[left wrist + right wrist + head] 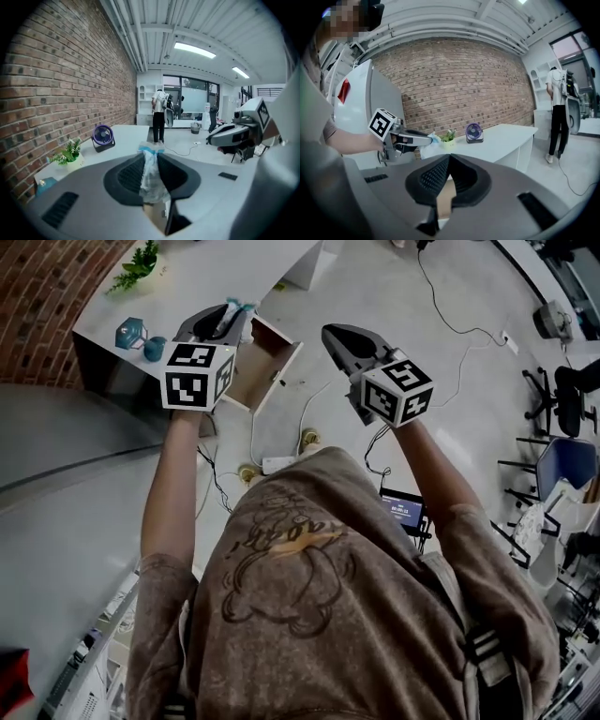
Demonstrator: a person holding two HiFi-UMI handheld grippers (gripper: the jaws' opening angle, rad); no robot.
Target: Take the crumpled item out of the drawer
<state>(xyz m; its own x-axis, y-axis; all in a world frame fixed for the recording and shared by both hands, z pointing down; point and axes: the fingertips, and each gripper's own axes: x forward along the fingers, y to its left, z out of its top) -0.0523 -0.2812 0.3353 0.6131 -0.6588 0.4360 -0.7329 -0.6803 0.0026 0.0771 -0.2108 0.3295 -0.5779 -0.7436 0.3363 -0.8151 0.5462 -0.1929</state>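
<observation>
My left gripper (151, 161) is shut on the crumpled white and blue item (151, 177), which stands up between its pads and pokes out past the tips. In the head view that gripper (221, 321) hangs above the desk edge, just left of the open wooden drawer (269, 360), with the crumpled item (235, 306) at its tip. The right gripper (339, 337) floats to the right of the drawer, its jaws together with nothing in them. In the right gripper view its jaws (449, 160) meet at the tips, and the left gripper (412, 139) shows beyond with the item (433, 138).
A white desk (216, 273) runs along a brick wall (56, 79), carrying a small plant (137, 266), blue objects (133, 333) and a purple fan (103, 136). Cables and a power strip (279, 464) lie on the floor below the drawer. A person (160, 117) stands far off.
</observation>
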